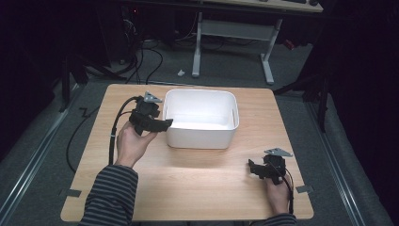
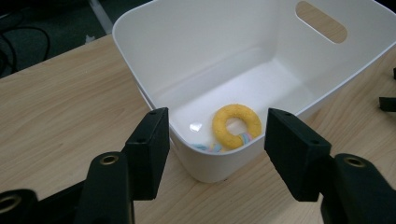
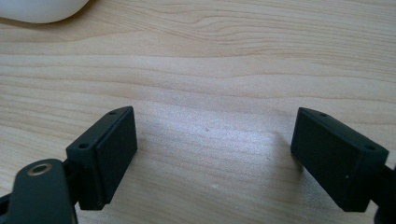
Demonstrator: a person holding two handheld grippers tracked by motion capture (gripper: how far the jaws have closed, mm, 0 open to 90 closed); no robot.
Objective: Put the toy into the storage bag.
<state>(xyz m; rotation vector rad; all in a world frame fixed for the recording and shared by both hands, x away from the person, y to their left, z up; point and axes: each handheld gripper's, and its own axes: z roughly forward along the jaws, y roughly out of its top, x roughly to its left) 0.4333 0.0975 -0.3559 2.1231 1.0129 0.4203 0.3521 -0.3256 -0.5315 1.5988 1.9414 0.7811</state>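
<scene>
Inside white bin [image 2: 154, 60], yellow ring toy [image 2: 236, 125] lies released; left gripper [image 2: 212, 142] jaws apart, empty, should clear rim; right gripper [image 3: 212, 156] spread, idle

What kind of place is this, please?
Probably a lab or workshop set up for recording. A wooden table stands on grey carpet, cables trail over the floor behind it, and a height-adjustable desk frame stands beyond, with dark surroundings.

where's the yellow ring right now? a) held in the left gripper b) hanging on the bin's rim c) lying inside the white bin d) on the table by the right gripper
c: in the left gripper view the yellow ring lies on the floor of the white bin, near its front wall, with the left gripper open and empty outside it.
</scene>
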